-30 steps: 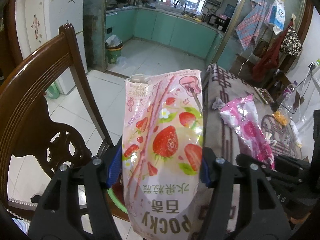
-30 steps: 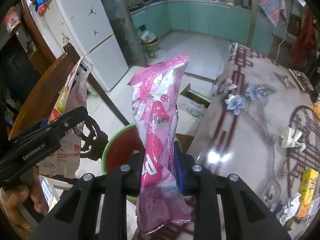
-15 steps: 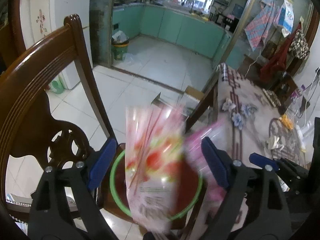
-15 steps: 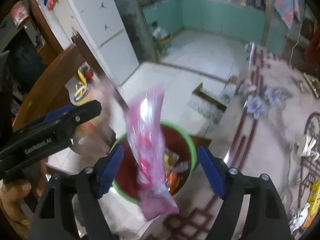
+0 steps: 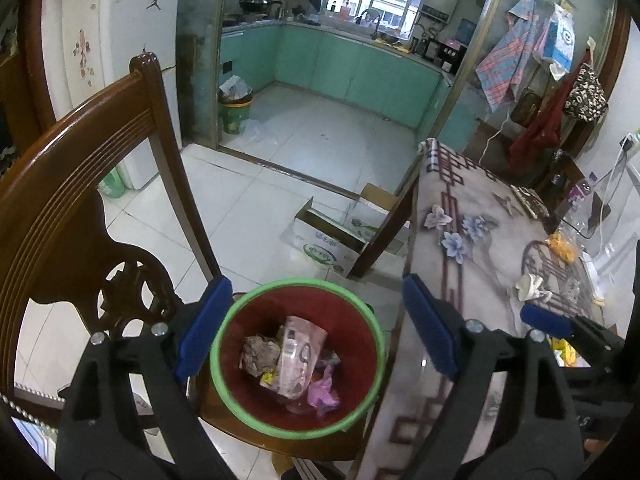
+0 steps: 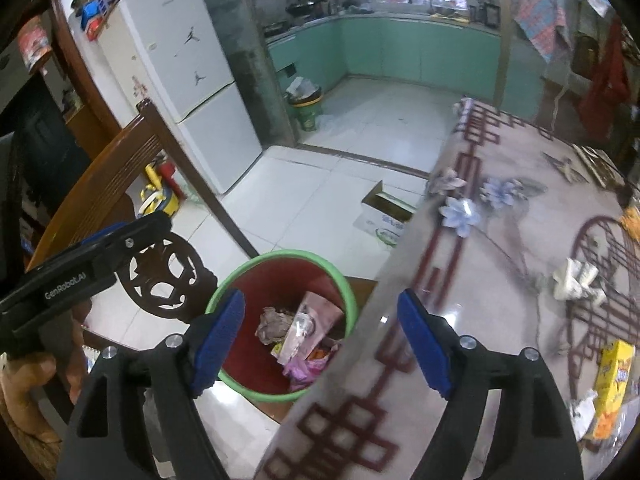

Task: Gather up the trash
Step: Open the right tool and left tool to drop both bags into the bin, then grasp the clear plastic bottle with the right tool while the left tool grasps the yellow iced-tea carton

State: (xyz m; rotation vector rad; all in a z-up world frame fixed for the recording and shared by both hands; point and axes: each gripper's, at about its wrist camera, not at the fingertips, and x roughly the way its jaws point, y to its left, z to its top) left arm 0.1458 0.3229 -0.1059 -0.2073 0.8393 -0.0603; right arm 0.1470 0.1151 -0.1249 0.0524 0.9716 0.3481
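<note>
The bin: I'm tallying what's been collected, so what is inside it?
In the bin lie a pink strawberry wrapper, a brownish crumpled wad, a purple-pink wrapper and orange and yellow scraps. Whatever lies beneath them is covered.

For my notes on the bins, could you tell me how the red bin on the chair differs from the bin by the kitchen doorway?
The red bin with the green rim stands on the wooden chair; the green bin with the yellow rim stands on the kitchen floor. The red bin's wrappers lie low inside; the green bin's trash heaps above its rim. The red bin is under the grippers; the green one is far off. Both are round, open and lidless.
</note>
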